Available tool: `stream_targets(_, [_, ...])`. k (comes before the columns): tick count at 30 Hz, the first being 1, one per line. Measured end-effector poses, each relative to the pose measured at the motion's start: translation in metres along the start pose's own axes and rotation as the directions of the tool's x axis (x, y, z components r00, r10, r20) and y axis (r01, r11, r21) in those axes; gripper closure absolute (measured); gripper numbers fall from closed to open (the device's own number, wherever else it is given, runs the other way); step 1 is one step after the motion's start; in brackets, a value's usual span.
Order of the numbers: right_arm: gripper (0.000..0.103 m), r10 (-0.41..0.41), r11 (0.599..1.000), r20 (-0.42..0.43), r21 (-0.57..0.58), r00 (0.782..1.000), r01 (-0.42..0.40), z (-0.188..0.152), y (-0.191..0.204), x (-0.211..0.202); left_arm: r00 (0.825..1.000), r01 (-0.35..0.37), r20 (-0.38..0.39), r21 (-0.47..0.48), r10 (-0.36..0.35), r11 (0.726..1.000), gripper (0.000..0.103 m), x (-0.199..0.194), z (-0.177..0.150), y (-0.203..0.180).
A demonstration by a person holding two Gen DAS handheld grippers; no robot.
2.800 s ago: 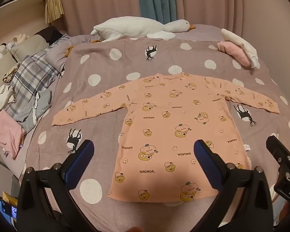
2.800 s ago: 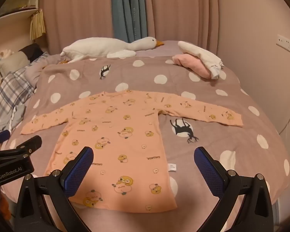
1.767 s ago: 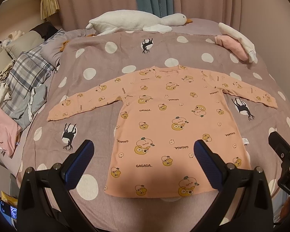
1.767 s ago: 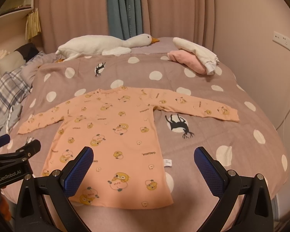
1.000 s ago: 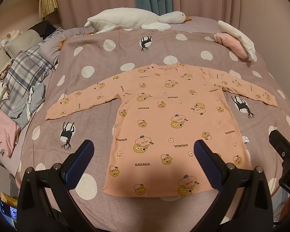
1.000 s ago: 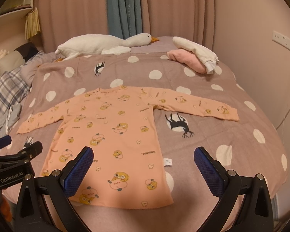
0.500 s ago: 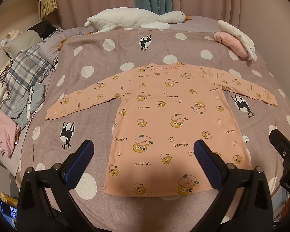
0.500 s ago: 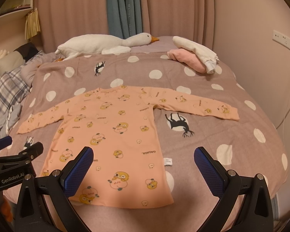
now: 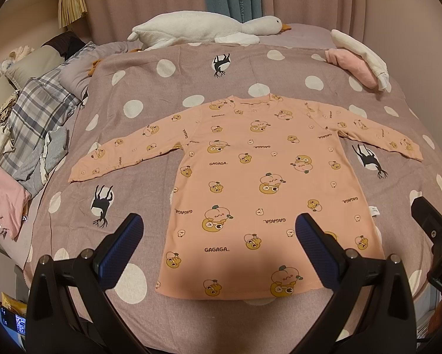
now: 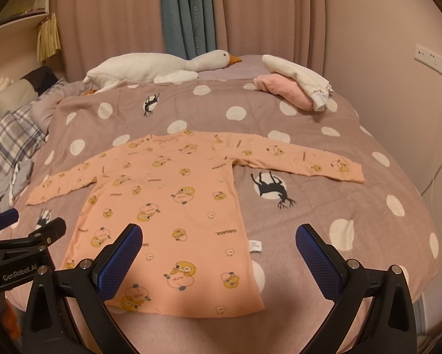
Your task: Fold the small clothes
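Ahead of my left gripper point(image 9: 219, 236) and right gripper point(image 10: 219, 236), both spread wide and empty, I see the peach long-sleeved shirt point(image 9: 259, 177) flat on the polka-dot bedspread point(image 9: 191, 70).

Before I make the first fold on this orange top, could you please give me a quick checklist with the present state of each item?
1. Orange top lies flat, front up: ok.
2. Both sleeves spread out to the sides: ok.
3. Left gripper open and empty: ok.
4. Right gripper open and empty: ok.
5. Folded pink and white clothes lie apart from the top: ok.
6. Fabric under the top free of wrinkles: cannot tell.
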State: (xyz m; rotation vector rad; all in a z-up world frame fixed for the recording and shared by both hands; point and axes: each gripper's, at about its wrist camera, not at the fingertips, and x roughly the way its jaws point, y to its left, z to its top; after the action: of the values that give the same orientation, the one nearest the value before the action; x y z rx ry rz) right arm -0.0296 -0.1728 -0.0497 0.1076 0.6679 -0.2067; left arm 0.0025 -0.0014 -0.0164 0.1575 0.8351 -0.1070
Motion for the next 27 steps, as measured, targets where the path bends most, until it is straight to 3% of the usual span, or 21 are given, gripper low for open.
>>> stream_targets(14, [0.0, 0.006, 1.0, -0.006, 0.006, 1.0, -0.006, -0.002, -0.003, 0.002, 1.0, 0.024, 0.001, -0.006, -0.024, 1.0, 0.0, 0.004, -0.004, -0.001])
stream_targets(18, [0.0, 0.183, 0.98, -0.05, 0.092, 0.982, -0.178, -0.011, -0.024, 0.018, 0.992, 0.12, -0.034, -0.054, -0.122, 0.991, 0.0, 0.022, -0.004, 0.002])
stream_targets(20, [0.0, 0.301, 0.938, -0.068, 0.2, 0.951, -0.283, -0.018, -0.046, 0.032, 0.975, 0.207, -0.06, -0.092, -0.213, 0.974, 0.0, 0.035, -0.004, 0.003])
stream_targets(23, [0.0, 0.389, 0.866, -0.049, 0.361, 0.92, -0.347, -0.027, -0.082, 0.053, 0.927, 0.332, -0.119, -0.178, -0.356, 0.926, 0.0, 0.063, -0.003, 0.004])
stream_targets(27, [0.0, 0.416, 0.785, -0.004, 0.506, 0.909, -0.357, -0.036, -0.132, 0.075, 0.895, 0.367, -0.159, -0.267, -0.416, 0.891, 0.0, 0.096, 0.003, -0.001])
